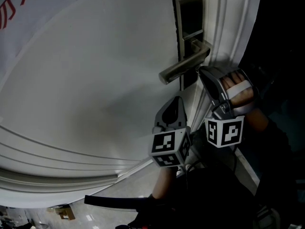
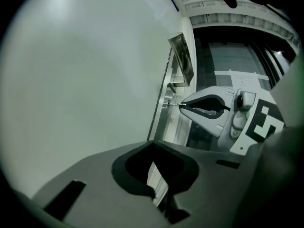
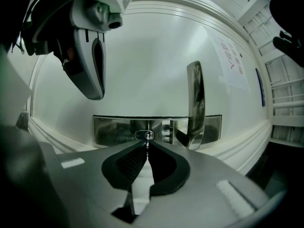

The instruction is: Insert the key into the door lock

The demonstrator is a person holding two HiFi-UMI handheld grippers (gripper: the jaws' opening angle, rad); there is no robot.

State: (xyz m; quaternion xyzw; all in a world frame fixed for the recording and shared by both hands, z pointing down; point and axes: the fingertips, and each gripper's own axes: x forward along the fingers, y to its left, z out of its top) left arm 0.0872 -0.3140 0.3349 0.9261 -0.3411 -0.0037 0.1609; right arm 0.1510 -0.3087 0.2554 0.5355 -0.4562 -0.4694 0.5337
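Observation:
The metal lock plate (image 1: 188, 30) with its lever handle (image 1: 183, 67) sits on the white door (image 1: 86, 80). My right gripper (image 1: 203, 71) is shut on a small key (image 3: 147, 143) just under the lever. In the right gripper view the key's tip is at the oval keyhole (image 3: 148, 136) in the lock plate (image 3: 114, 129). The left gripper view shows the key shaft (image 2: 174, 104) bridging my right gripper (image 2: 183, 106) and the lock edge (image 2: 167, 102). My left gripper (image 1: 177, 100) hangs lower, jaws shut with nothing in them, beside the door.
The lever handle (image 3: 195, 103) juts out just right of the keyhole. The door edge and white moulded frame (image 1: 228, 27) run beside the lock. A dark opening (image 2: 228, 65) lies past the door. Floor with clutter (image 1: 64, 213) shows below.

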